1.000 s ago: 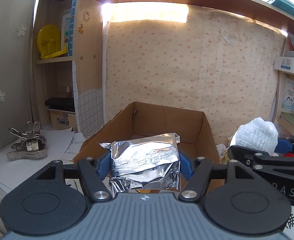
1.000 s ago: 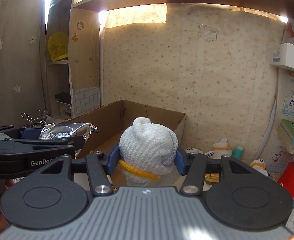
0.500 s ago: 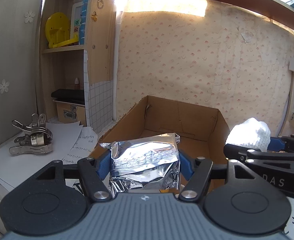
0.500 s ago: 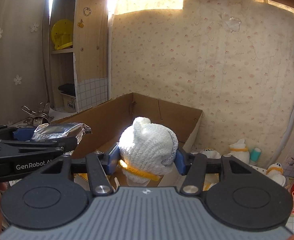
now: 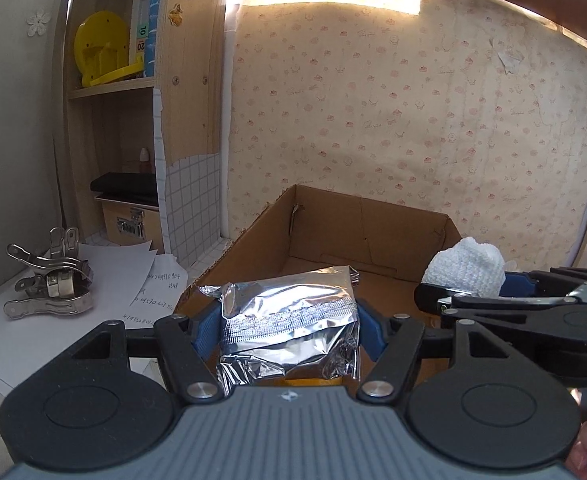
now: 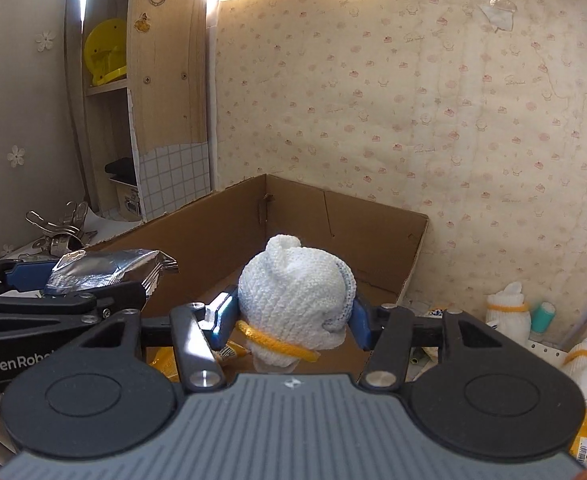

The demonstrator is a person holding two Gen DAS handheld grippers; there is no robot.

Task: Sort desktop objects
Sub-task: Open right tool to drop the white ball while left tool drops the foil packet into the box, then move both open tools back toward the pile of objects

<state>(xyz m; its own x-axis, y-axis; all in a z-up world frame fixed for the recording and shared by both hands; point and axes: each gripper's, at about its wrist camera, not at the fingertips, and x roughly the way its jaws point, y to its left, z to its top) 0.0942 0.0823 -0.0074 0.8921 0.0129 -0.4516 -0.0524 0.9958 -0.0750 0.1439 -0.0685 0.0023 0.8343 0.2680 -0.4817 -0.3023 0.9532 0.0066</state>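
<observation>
Over the near edge of the cardboard box [image 5: 249, 236] I have both grippers side by side. My left gripper [image 5: 287, 330] is clamped on a crinkled foil packet [image 5: 289, 320], its blue pads pressing the packet's two sides. My right gripper [image 6: 289, 314] grips a white knitted bundle [image 6: 293, 292] with a yellow band round its base. On the left, metal clips [image 5: 49, 284] rest on loose paper sheets [image 5: 121, 276]. Beyond the box on the right lie more white bundles [image 6: 507, 310].

Black left gripper [image 5: 287, 330], blue pads, perhaps rubber
</observation>
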